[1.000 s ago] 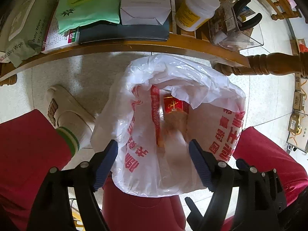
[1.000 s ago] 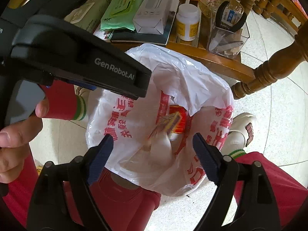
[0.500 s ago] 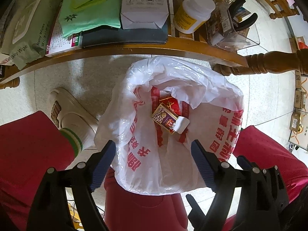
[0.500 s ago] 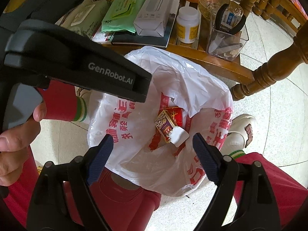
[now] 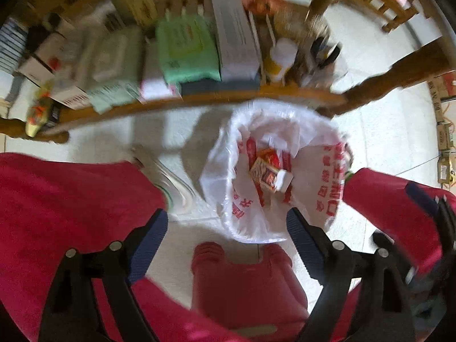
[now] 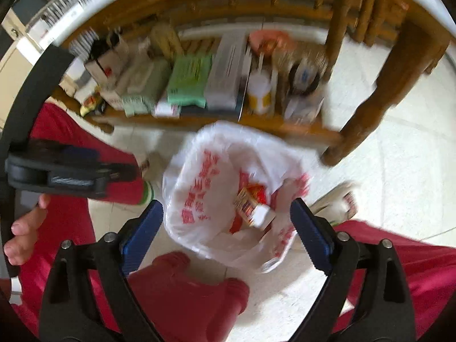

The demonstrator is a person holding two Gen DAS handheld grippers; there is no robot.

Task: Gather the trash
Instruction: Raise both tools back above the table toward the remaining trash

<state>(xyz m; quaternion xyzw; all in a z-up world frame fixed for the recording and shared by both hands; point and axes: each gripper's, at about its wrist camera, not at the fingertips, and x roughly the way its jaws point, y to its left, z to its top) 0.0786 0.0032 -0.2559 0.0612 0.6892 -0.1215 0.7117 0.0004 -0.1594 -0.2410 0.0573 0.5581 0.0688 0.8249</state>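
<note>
A white plastic bag (image 5: pixel 319 193) with red print stands open on the tiled floor between a person's red-trousered knees; the right wrist view also shows the bag (image 6: pixel 199 188). Inside it lies a small red and gold box (image 5: pixel 266 175) with a white end, seen again as the box (image 6: pixel 250 203). My left gripper (image 5: pixel 226 235) hangs high above the bag, jaws opening, nothing between them. My right gripper (image 6: pixel 226 226) is likewise above the bag, jaws opening and empty. Both views are motion-blurred.
A low wooden shelf (image 5: pixel 199 97) behind the bag carries a green wipes pack (image 5: pixel 186 48), a white box (image 5: pixel 236 37), a yellow-labelled bottle (image 5: pixel 280 59) and more. A red plastic stool (image 5: pixel 248 282) sits below the grippers. A wooden table leg (image 6: pixel 379 94) stands at right. The other gripper's body (image 6: pixel 57 171) and a hand are at left.
Both grippers have risen well away from the bag, which now looks smaller. A second ago the box was falling in a blur; it now rests in the bag. Both jaws have widened slightly.
</note>
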